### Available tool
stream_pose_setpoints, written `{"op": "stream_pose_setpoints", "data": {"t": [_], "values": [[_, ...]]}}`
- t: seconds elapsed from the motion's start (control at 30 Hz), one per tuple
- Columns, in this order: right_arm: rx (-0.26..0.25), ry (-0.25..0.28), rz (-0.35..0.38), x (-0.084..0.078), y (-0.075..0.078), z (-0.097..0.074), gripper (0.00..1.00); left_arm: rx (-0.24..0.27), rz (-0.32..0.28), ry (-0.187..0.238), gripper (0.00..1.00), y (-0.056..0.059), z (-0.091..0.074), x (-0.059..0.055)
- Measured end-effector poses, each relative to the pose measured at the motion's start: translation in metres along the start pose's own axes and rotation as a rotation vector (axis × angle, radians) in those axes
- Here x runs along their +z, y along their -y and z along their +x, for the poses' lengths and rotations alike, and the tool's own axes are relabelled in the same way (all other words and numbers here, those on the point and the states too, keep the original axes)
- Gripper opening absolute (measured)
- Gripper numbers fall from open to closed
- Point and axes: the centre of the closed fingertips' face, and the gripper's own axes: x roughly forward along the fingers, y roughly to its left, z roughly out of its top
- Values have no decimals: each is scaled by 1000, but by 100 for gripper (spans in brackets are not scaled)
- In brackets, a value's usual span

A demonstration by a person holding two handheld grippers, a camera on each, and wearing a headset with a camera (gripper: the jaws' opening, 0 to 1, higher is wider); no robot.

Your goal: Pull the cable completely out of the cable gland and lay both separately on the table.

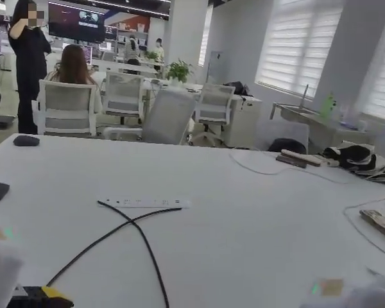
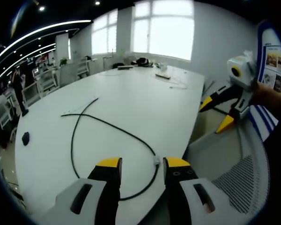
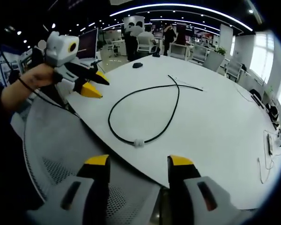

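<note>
I see the large white bench (image 1: 244, 244) with a long flat white strip (image 1: 144, 203) lying on it, which I use as my marker. A thin black cable (image 1: 132, 222) runs from the strip towards me, crosses over itself just on my side of it, and opens into a wide loop. The small pale cable gland (image 3: 138, 142) sits on the cable at the part of the loop farthest from the strip, close to the bench's near edge. Cable and gland are together, both flat on the bench.

The left gripper (image 2: 143, 164) is farther from the strip than the gland, off the bench edge; its yellow-tipped black fingers (image 2: 110, 164) are spread wide with nothing between them. The right gripper (image 3: 139, 161) is likewise beyond the gland from the strip, above a grey mesh chair (image 3: 56, 159), with its fingers wide apart and empty. Neither touches the cable. A small dark oval mouse (image 1: 25, 140) lies well past the strip, to its left in the head view.
</note>
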Motion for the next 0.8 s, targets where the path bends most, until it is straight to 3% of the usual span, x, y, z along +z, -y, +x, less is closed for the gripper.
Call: {"op": "stream_pose_setpoints", "data": {"t": [0.13,0.27,0.33,0.43,0.5,0.73,0.77,0.8], "values": [[-3,23,8,4,0,-2,50,-26,-4,-25,34,7,19,-2],[-8,38,19,4,-1,-3,50,-27,35,-100,38,6,41,-15],[-8,46,35,1,-1,-4,50,-93,60,-157,34,14,54,-26],[-9,46,41,-2,-1,-5,49,-128,46,-180,35,14,75,-34],[-15,54,52,-2,1,-7,48,-166,41,-236,34,21,88,-46],[-19,63,74,-5,5,-9,46,-192,26,-265,31,40,130,-67],[-20,63,78,-6,5,-10,47,-181,16,-329,33,41,134,-80],[-27,65,83,-7,7,-10,47,-179,18,-362,35,42,137,-87]]}}
